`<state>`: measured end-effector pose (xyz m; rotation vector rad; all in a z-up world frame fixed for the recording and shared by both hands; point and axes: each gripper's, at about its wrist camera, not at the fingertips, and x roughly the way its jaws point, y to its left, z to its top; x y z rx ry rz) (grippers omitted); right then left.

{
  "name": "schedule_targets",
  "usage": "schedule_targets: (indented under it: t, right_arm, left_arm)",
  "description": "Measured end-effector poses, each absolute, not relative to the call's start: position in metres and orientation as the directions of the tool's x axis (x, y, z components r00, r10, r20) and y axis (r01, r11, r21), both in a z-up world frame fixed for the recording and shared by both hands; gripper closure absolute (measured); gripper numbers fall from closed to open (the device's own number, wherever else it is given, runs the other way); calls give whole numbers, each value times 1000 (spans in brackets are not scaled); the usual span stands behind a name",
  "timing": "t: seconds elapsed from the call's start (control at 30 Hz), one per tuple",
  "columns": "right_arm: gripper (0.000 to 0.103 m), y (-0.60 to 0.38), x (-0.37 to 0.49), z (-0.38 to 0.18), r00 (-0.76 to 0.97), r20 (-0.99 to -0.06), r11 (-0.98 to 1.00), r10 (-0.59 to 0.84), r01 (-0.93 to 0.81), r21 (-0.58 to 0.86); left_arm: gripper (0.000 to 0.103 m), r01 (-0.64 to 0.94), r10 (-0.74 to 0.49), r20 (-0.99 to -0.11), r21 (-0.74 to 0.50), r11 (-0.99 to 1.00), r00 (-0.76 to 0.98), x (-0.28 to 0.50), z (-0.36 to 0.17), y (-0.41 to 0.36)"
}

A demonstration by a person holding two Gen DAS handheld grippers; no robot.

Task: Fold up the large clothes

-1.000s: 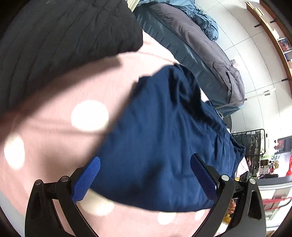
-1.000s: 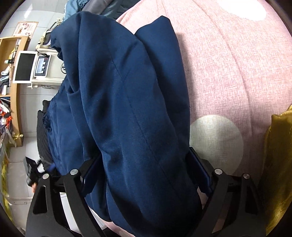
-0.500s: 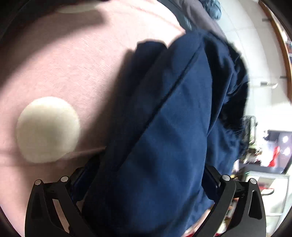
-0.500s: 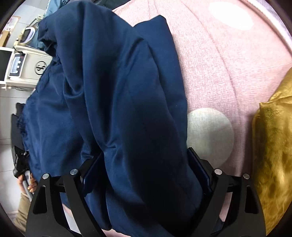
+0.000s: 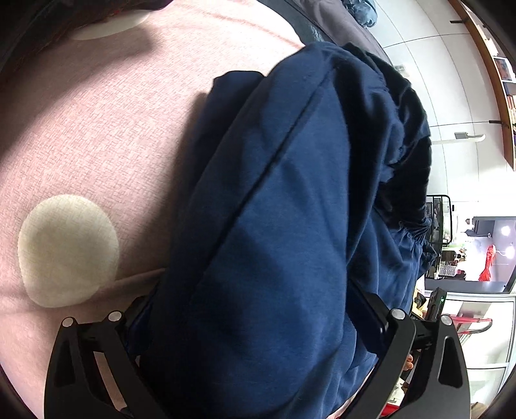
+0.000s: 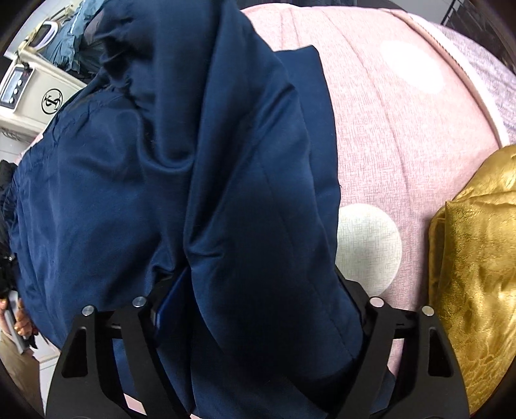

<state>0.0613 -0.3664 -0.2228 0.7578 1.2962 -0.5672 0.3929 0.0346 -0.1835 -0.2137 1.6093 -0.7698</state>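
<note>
A navy blue garment [image 5: 283, 225] lies bunched in thick folds on a pink bedspread with white dots [image 5: 96, 129]. My left gripper [image 5: 254, 306] points down over it, jaws wide apart, and a fat fold fills the gap and hides both pads. In the right wrist view the same garment [image 6: 225, 193] rises between the fingers of my right gripper [image 6: 258, 290]. Its jaws are closing around a long fold. The left blue pad [image 6: 169, 309] still shows beside the cloth, and the other pad is covered.
A gold shiny fabric [image 6: 477, 274] lies on the bedspread [image 6: 403, 129] at the right. A person's hand with a phone [image 6: 14, 314] is at the left edge, near a white appliance [image 6: 32, 96]. Grey bedding [image 5: 338, 19] and a wire rack [image 5: 438, 232] stand beyond the bed.
My left gripper has dropped from above the garment onto it, so cloth now fills its jaws. My right gripper's fingers have drawn closer together around the fold and the view has tipped.
</note>
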Motion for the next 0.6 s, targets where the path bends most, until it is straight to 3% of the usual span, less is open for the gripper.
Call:
schedule_targets:
  t: [0.13, 0.3, 0.47, 0.6]
  right_arm:
    - [35, -345, 75, -214, 180, -984, 667, 11, 732, 141]
    - [59, -317, 91, -201, 151, -986, 722, -66, 689, 57]
    - [79, -292, 94, -183, 161, -977, 751, -143, 660, 0]
    - [85, -283, 77, -145, 259, -954, 737, -154, 673, 63]
  left_arm:
    - [18, 289, -545, -817, -577, 764, -191, 388, -178, 31]
    - [37, 324, -527, -835, -547, 772, -156, 374, -164, 18]
    - [68, 371, -497, -862, -496, 785, -100, 356, -140, 7]
    - [77, 413, -524, -851, -490, 768, -36, 333, -101, 1]
